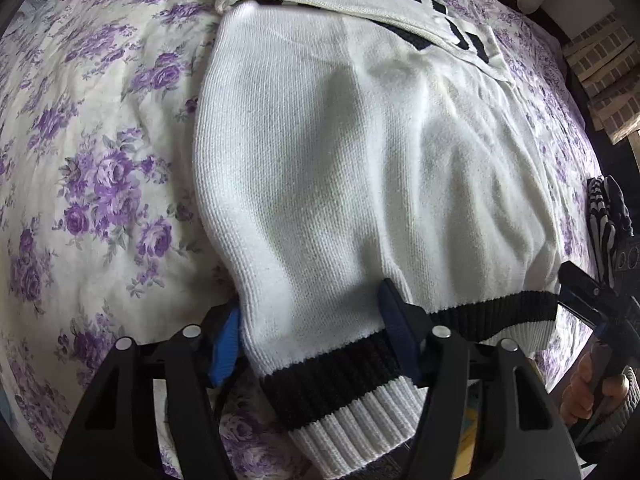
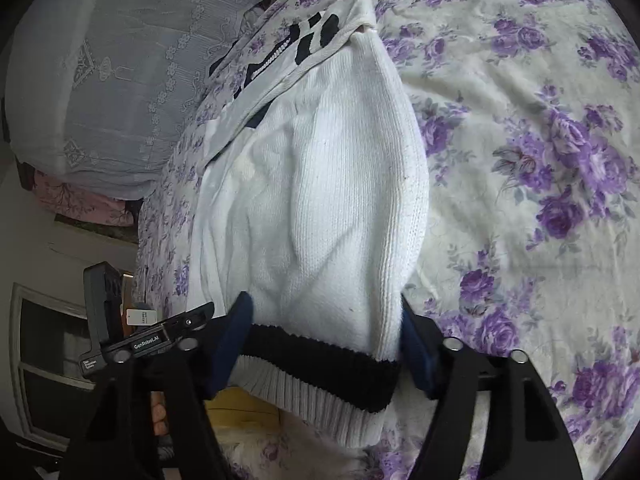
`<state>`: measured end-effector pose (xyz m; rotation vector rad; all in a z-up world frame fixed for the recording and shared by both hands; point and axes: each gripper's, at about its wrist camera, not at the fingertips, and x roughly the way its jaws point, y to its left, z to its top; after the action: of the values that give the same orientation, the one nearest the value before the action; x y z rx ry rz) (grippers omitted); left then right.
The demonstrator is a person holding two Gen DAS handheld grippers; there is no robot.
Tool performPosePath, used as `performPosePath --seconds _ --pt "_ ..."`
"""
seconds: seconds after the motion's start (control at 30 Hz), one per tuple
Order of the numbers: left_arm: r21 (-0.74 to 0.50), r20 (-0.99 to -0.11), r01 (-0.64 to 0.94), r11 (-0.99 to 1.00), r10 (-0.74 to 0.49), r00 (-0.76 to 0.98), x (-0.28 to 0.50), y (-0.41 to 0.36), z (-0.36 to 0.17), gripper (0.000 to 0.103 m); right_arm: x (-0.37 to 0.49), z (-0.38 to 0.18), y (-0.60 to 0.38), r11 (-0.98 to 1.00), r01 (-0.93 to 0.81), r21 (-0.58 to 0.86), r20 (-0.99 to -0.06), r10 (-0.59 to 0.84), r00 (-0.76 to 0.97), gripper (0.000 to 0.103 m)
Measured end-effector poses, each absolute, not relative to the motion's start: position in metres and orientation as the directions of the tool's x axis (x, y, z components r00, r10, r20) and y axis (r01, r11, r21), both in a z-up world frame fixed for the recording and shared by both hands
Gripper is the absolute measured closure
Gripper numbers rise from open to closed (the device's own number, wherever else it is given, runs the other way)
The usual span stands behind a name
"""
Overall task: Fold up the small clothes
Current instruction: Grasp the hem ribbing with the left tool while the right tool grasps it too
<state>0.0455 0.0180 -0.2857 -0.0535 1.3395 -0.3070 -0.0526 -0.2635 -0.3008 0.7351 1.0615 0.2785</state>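
Lying across the flowered bedsheet is a white knitted sweater, its black-and-white ribbed hem turned toward the near edge of the bed and its body running away toward the far side. A second white piece with black markings is overlapping its far end.

The left gripper is standing about half open with the left corner of the hem between its blue pads; both pads are lying against the knit, so it is clamping that corner. The right gripper is likewise about half open and is holding the right corner of the hem, the black band bunching between its two dark blue fingers. In the left wrist view the right gripper is showing at the right edge, with the person's hand wrapped around its handle.

Purple roses are covering the sheet on both sides of the sweater, and that ground is lying wide and bare to the left and right of it. A grey lace pillow is sitting at the far left in the right wrist view, well apart from the sweater. A striped black-and-white cloth is resting near the right edge of the bed, close to the right gripper. Brick-patterned material is showing beyond the bed's far right edge.
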Motion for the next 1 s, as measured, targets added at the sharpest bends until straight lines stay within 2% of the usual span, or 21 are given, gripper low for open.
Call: performPosePath --seconds 0.07,0.1,0.43,0.47,0.57,0.6,0.73,0.77,0.8,0.87,0.93,1.0 --pt "-0.212 -0.946 0.194 0.958 -0.251 0.203 0.046 0.017 -0.284 0.055 -0.053 -0.301 -0.264 0.729 0.133 0.671 -0.689 0.548 0.474 0.057" --pt "-0.213 -0.945 0.193 0.958 -0.252 0.207 0.046 0.017 -0.283 0.058 -0.053 -0.301 -0.266 0.727 0.134 0.674 -0.688 0.551 0.473 0.059" --pt "-0.305 -0.927 0.161 0.939 -0.331 0.178 0.035 0.041 -0.289 0.06 -0.056 -0.31 -0.264 0.717 0.122 0.686 -0.695 0.596 0.402 0.059" --pt "-0.305 -0.925 0.164 0.938 -0.333 0.185 0.035 0.04 -0.288 0.063 -0.057 -0.309 -0.263 0.725 0.116 0.679 -0.699 0.591 0.402 0.059" --pt "-0.308 -0.917 0.16 0.938 -0.337 0.212 0.032 0.046 -0.282 0.081 -0.058 -0.302 -0.262 0.743 0.097 0.663 -0.704 0.574 0.418 0.078" --pt "-0.311 -0.914 0.157 0.937 -0.34 0.223 0.031 0.051 -0.279 0.086 -0.059 -0.298 -0.262 0.748 0.088 0.658 -0.703 0.568 0.429 0.079" --pt "-0.299 -0.917 0.161 0.94 -0.33 0.223 0.027 0.055 -0.277 0.086 -0.06 -0.288 -0.258 0.764 0.045 0.644 -0.697 0.562 0.446 0.08" --pt "-0.29 -0.923 0.159 0.944 -0.32 0.212 0.027 0.054 -0.28 0.083 -0.059 -0.291 -0.258 0.762 0.051 0.645 -0.702 0.565 0.434 0.08" --pt "-0.284 -0.93 0.15 0.947 -0.31 0.198 0.026 0.054 -0.285 0.074 -0.058 -0.294 -0.258 0.761 0.062 0.645 -0.709 0.566 0.421 0.08" --pt "-0.301 -0.928 0.13 0.945 -0.322 0.186 0.026 0.058 -0.291 0.072 -0.058 -0.301 -0.259 0.747 0.082 0.66 -0.707 0.58 0.404 0.077" --pt "-0.315 -0.924 0.122 0.941 -0.334 0.186 0.025 0.06 -0.289 0.072 -0.058 -0.307 -0.261 0.734 0.098 0.672 -0.706 0.594 0.386 0.076" --pt "-0.298 -0.925 0.141 0.944 -0.322 0.204 0.022 0.059 -0.285 0.083 -0.058 -0.305 -0.26 0.741 0.095 0.664 -0.711 0.587 0.386 0.078"
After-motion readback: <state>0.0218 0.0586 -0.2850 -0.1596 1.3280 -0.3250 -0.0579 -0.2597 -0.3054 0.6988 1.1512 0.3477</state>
